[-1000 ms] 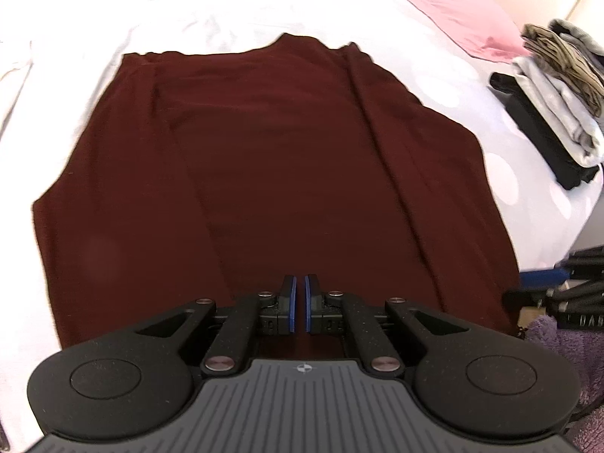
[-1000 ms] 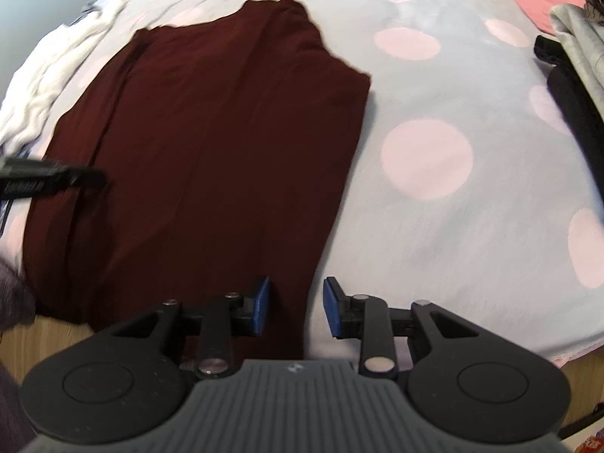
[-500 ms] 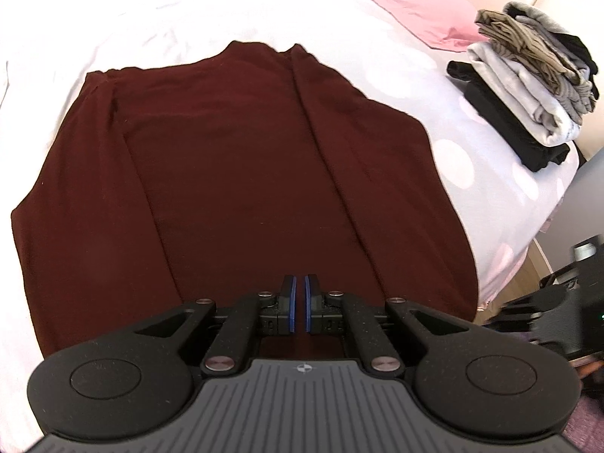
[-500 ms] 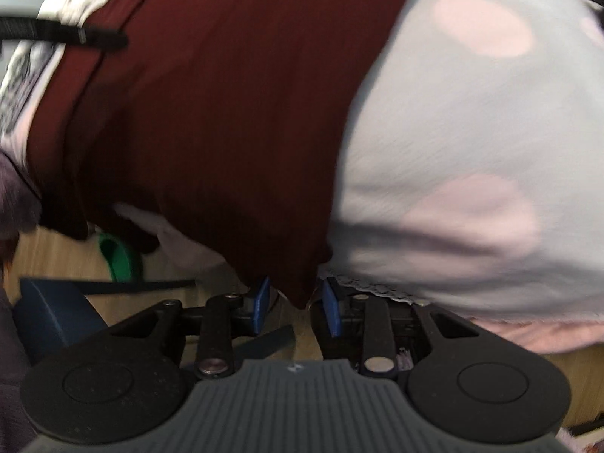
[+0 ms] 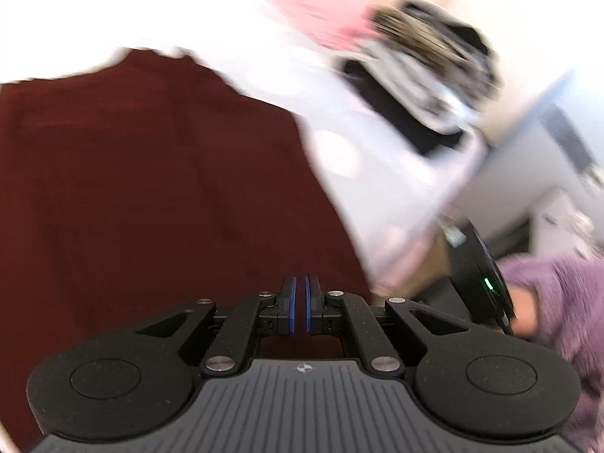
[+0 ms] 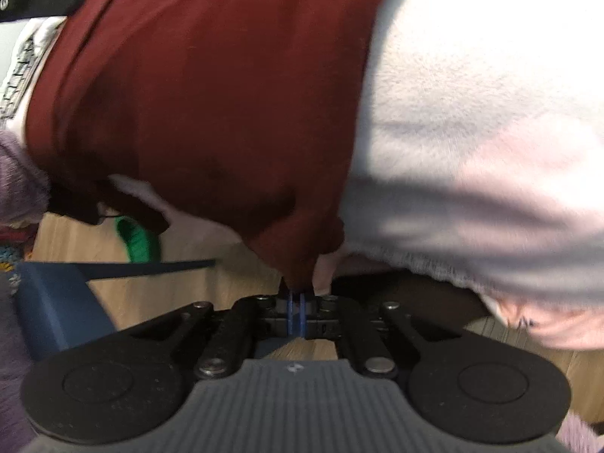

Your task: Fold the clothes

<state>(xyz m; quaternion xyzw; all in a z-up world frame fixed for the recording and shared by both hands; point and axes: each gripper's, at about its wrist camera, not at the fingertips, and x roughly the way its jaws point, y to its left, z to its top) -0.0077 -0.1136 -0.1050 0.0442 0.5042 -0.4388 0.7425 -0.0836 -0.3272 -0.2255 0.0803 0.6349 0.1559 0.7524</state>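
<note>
A dark red garment (image 5: 151,188) lies spread on the white, pink-dotted bedsheet (image 5: 339,143). My left gripper (image 5: 301,304) is shut, its blue pads together over the garment's near hem; no cloth shows between them. In the right wrist view the garment (image 6: 211,94) hangs over the bed's edge. My right gripper (image 6: 296,311) is shut on its lowest corner, which hangs off the bed. The other gripper (image 5: 479,283) shows at the right of the left wrist view.
A stack of folded clothes (image 5: 426,75) and a pink pillow (image 5: 302,3) lie at the far right of the bed. Below the bed edge are a wooden floor (image 6: 211,283), a blue box (image 6: 56,302) and a green object (image 6: 136,241).
My right gripper has closed from open onto the garment's hanging corner. My left gripper has swung to the right, and its view is blurred by the motion.
</note>
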